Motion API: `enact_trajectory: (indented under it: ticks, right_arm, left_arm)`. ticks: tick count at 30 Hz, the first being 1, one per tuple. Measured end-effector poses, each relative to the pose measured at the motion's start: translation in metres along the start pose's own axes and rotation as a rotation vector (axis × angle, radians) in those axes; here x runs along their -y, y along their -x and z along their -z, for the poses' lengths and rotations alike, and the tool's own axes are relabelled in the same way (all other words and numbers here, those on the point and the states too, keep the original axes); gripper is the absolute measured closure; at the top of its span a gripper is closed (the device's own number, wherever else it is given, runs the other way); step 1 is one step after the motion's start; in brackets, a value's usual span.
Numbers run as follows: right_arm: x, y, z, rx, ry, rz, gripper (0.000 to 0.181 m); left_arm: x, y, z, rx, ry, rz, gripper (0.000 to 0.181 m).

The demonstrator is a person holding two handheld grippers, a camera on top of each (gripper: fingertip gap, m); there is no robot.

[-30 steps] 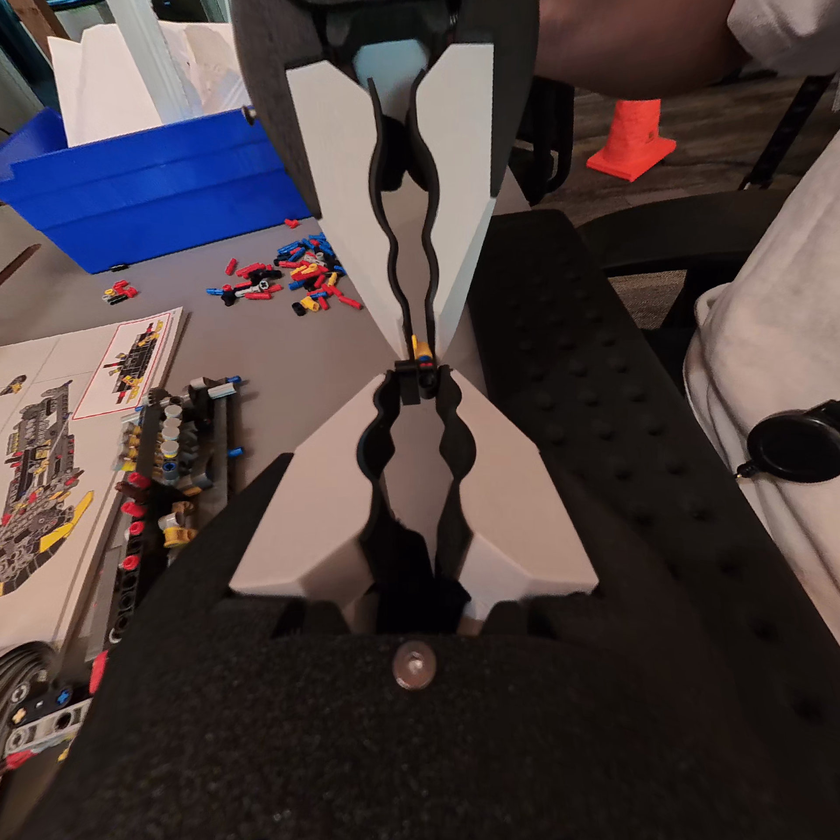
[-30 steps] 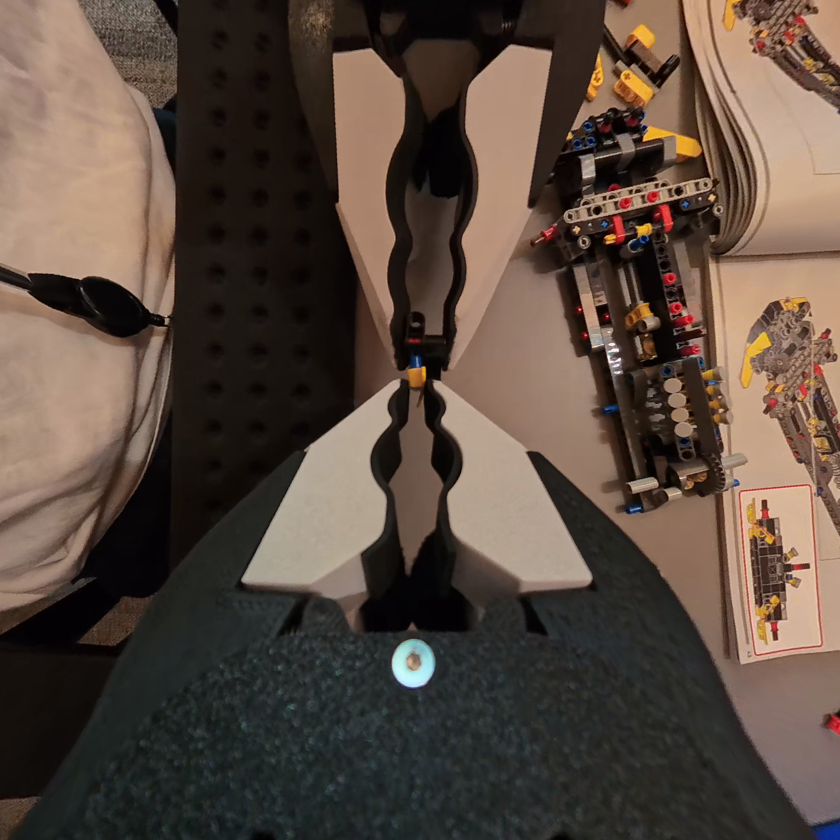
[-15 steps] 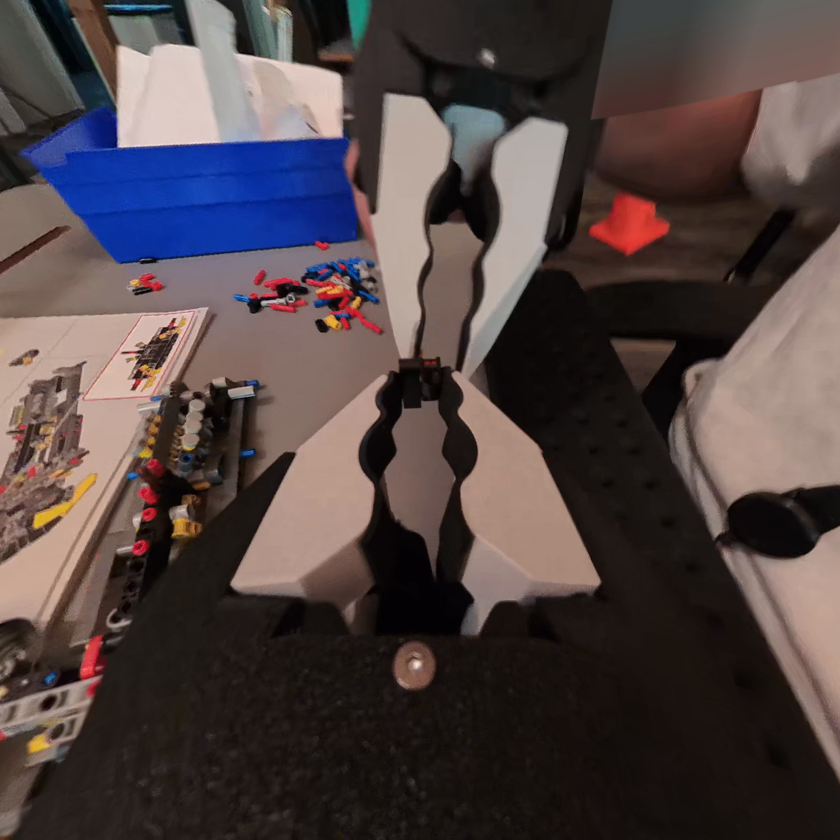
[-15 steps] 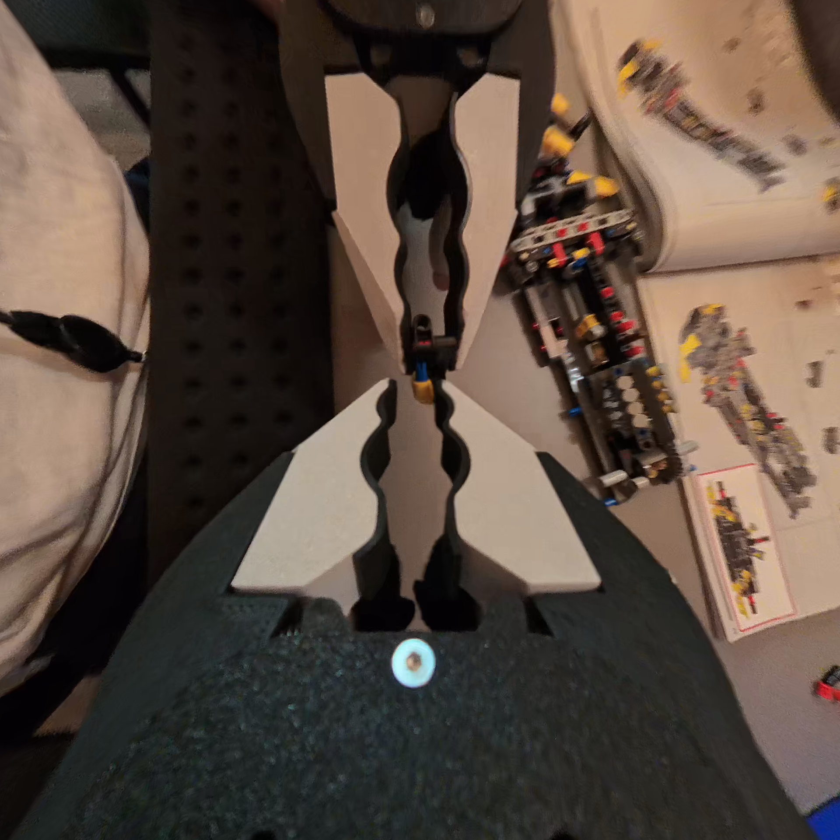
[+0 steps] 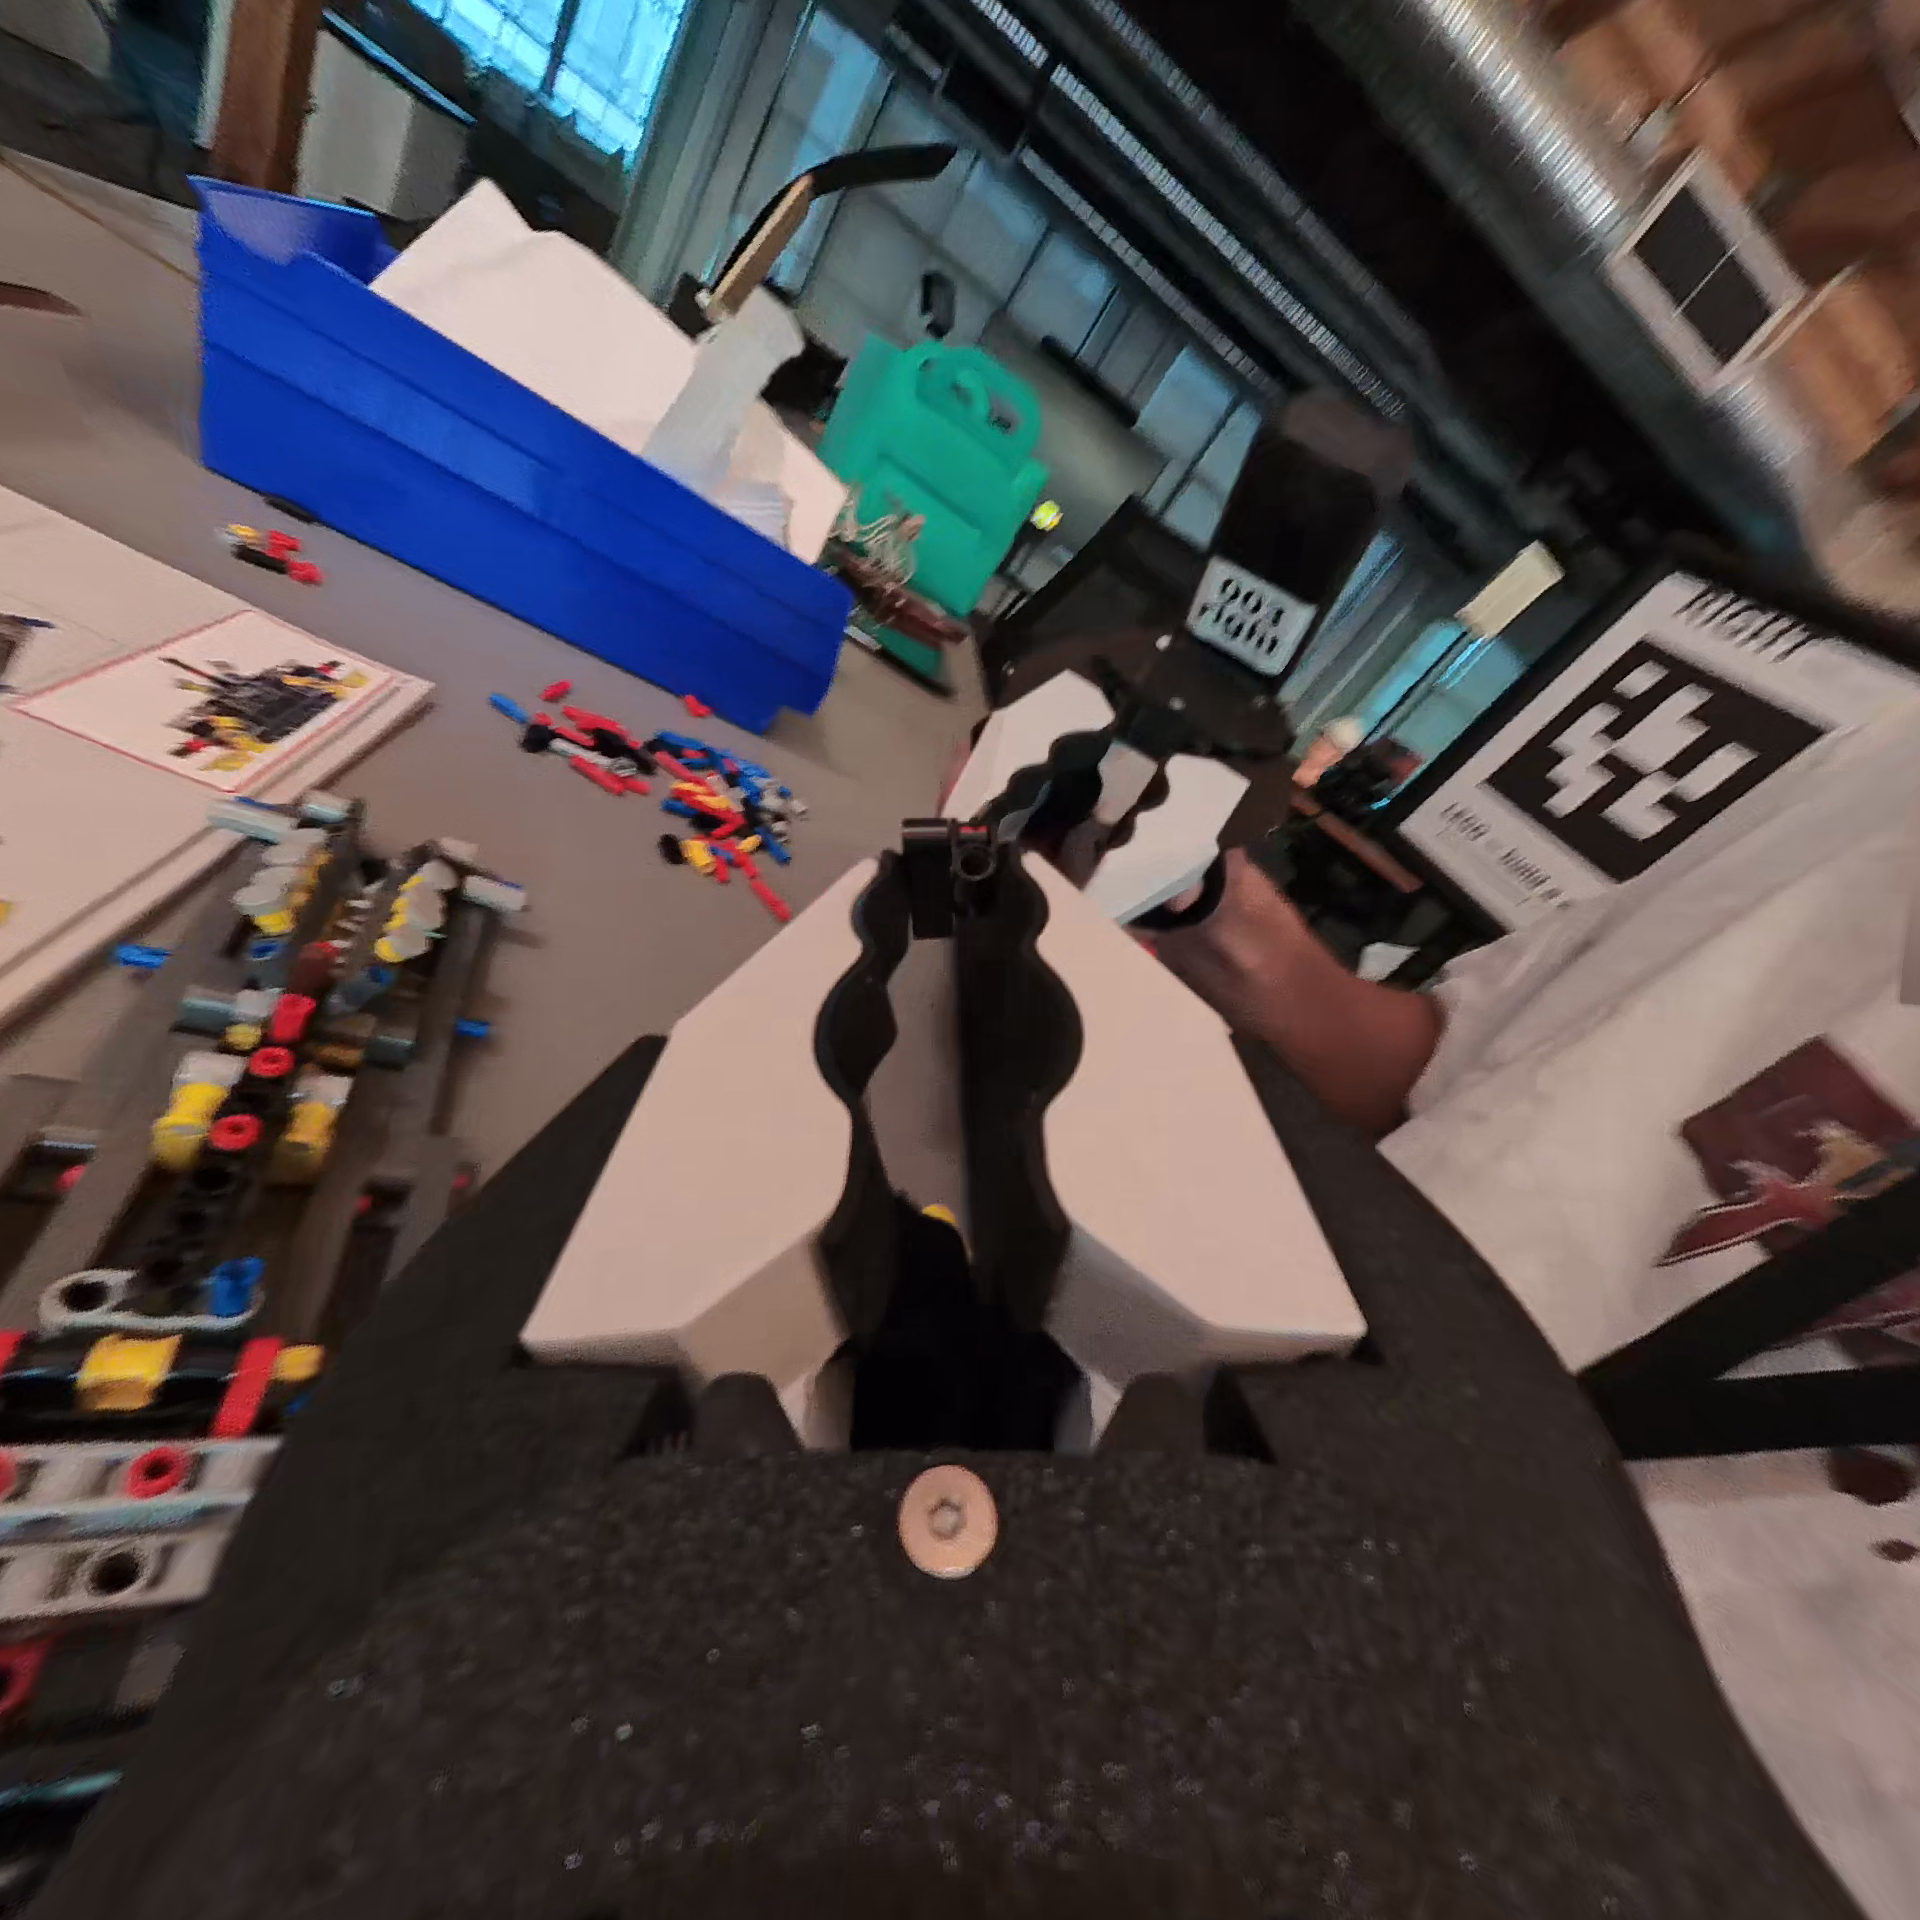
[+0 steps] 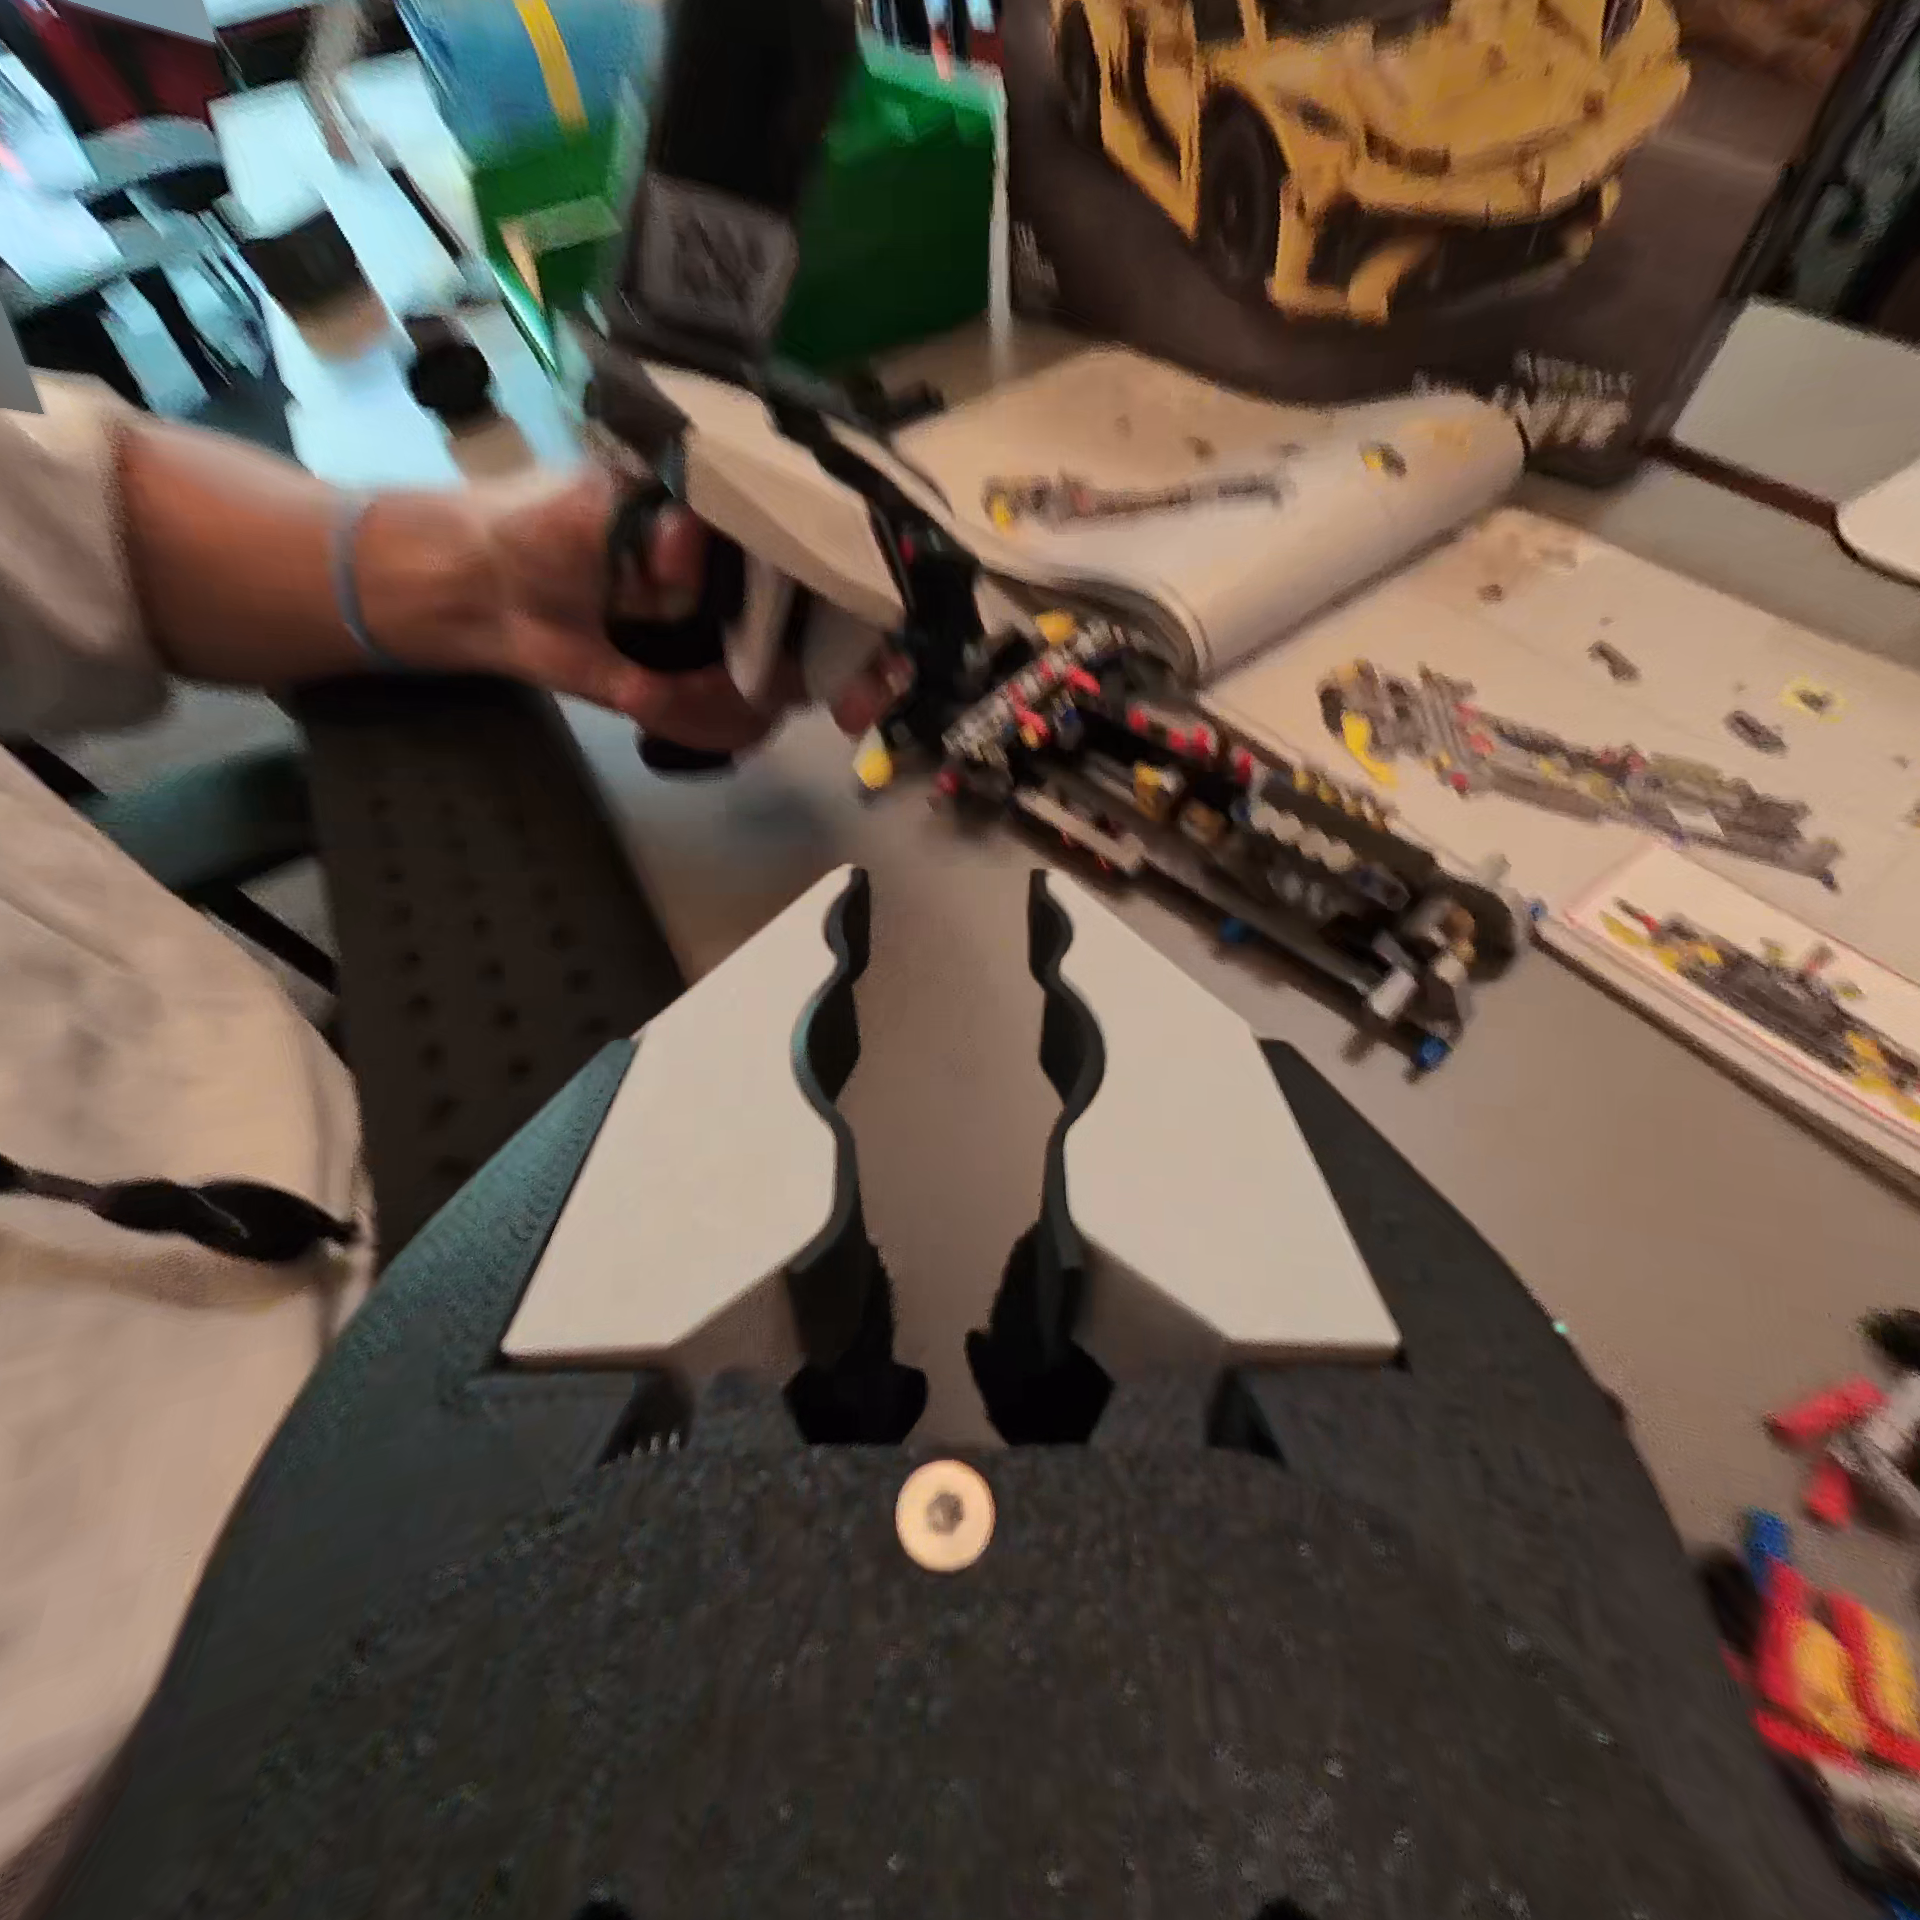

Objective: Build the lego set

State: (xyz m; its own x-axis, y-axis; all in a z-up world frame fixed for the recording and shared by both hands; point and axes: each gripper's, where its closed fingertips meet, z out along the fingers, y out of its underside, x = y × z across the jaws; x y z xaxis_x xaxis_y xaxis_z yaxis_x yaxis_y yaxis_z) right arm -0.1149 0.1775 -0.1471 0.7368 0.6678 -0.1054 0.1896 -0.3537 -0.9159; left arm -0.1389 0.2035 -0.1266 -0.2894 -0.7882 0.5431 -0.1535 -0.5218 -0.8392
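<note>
Lego chassis, a long black and grey build studded with red, yellow and blue pins, lies on the grey table at centre right of the right wrist view, just below the open instruction book. At the centre of the left wrist view, the left gripper has its tongs pressed together on a small black connector piece, pinched only at the very tips. The right gripper, low in its own frame, has its tongs spread and empty. Loose red, blue and yellow pins are scattered left of centre in the left view, in front of a blue bin. Both views are blurred, suggesting quick movement. With so shallow a grip, I judge the connector could twist or pop free, and it would be hard to spot among the loose pins. Pressing it in at an angle might also shove the unbraced chassis across the table.
</note>
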Motion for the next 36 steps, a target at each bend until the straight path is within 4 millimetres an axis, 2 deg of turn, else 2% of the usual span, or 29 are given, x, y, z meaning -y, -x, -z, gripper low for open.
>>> enact_trajectory:
  ticks: [2, 4, 7, 11, 14, 18, 23, 28, 31, 36]
  right_arm:
    - [0.018, 0.013, -0.005, 0.018, -0.096, 0.017, 0.146]
    - [0.017, 0.010, -0.018, -0.123, -0.064, 0.155, 0.140]
    - [0.032, 0.002, -0.026, -0.357, -0.106, 0.326, 0.147]
    - [0.042, 0.000, -0.035, -0.446, -0.110, 0.410, 0.150]
    - [0.041, -0.001, -0.038, -0.444, -0.107, 0.444, 0.167]
    - [0.039, 0.002, -0.038, -0.413, -0.098, 0.446, 0.172]
    - [0.041, 0.001, -0.032, -0.364, -0.137, 0.402, 0.172]
    - [0.037, 0.005, -0.033, -0.303, -0.143, 0.400, 0.172]
    - [0.036, 0.004, -0.034, -0.301, -0.141, 0.385, 0.172]
    - [0.036, 0.005, -0.035, -0.384, -0.130, 0.514, 0.171]
  left_arm:
    - [0.003, -0.005, 0.000, -0.054, -0.032, 0.069, 0.167]
    - [0.002, -0.005, -0.001, -0.076, -0.040, 0.133, 0.167]
    - [0.008, -0.005, 0.000, -0.117, -0.094, 0.254, 0.167]
    - [0.008, -0.004, 0.000, -0.175, -0.129, 0.410, 0.167]
    - [0.006, -0.004, -0.002, -0.195, -0.127, 0.461, 0.167]
    - [0.005, -0.005, -0.001, -0.207, -0.105, 0.466, 0.167]
    - [0.016, -0.001, 0.006, -0.189, -0.148, 0.429, 0.156]
    - [0.006, -0.005, 0.001, -0.128, -0.063, 0.274, 0.166]
    - [0.004, -0.003, 0.001, -0.116, -0.050, 0.265, 0.166]
    - [0.002, -0.002, 0.000, -0.112, -0.050, 0.287, 0.167]
